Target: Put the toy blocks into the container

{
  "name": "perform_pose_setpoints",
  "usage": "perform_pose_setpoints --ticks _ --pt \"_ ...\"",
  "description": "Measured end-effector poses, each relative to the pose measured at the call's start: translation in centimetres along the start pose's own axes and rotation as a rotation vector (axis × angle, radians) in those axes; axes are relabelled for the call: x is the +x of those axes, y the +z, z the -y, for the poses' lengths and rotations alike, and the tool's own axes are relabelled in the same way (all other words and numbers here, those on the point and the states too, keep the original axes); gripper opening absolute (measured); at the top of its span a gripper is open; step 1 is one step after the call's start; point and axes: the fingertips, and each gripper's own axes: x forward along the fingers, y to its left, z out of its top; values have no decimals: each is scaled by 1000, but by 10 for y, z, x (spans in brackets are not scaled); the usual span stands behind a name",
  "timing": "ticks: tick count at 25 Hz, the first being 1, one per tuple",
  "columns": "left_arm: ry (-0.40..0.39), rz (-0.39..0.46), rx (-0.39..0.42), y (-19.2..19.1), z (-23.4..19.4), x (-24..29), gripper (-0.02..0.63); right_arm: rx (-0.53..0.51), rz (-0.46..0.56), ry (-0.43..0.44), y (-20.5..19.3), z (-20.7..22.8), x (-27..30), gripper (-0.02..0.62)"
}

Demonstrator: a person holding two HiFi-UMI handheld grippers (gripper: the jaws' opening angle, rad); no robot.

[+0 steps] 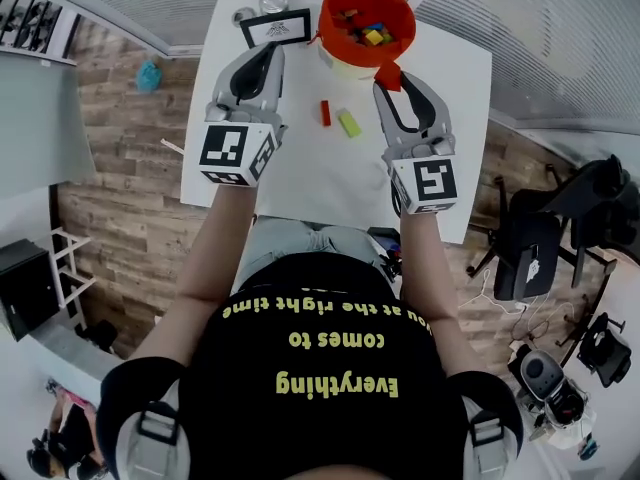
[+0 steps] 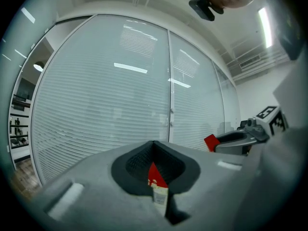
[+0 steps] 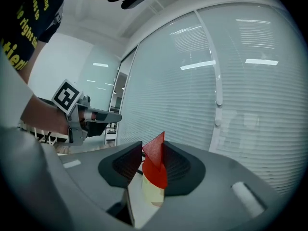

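Pinches a red triangular block [image 3: 155,154] in the right gripper [image 3: 153,147], just beside the near rim of the red container [image 1: 328,16], holds the left gripper [image 2: 154,150] closed on nothing, with a red block [image 1: 325,113] and a green block [image 1: 349,123] loose on the table [image 1: 300,173] between them.

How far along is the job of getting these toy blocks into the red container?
Partly done. Several small coloured blocks already lie inside the red bucket-like container. In hand: the right gripper is closed on a flat red block, close to the container's rim. Left to do: a small red block and a light green block lie on the white table. The left gripper is shut and empty.
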Motion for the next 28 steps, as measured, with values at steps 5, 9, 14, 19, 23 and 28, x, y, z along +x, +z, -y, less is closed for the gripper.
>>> perform_pose_setpoints --ticks 5,9,14,19,23,28 --pt "-38 0 -1 0 11 16 -2 15 0 -42 -1 13 -7 139" --pt "-58 -7 -2 -2 17 24 -2 23 -3 -69 -4 23 -12 140" --pt "-68 -17 -6 -4 21 30 -2 33 -7 -84 -5 30 -14 140" --pt "-69 -29 -16 -11 19 38 -2 37 -15 -76 -9 35 -5 139" --pt "-65 -40 -26 -17 14 43 -2 38 -16 -63 -10 41 8 139" --pt "-52 -58 -34 -27 6 48 -2 36 -19 -46 -13 46 28 138"
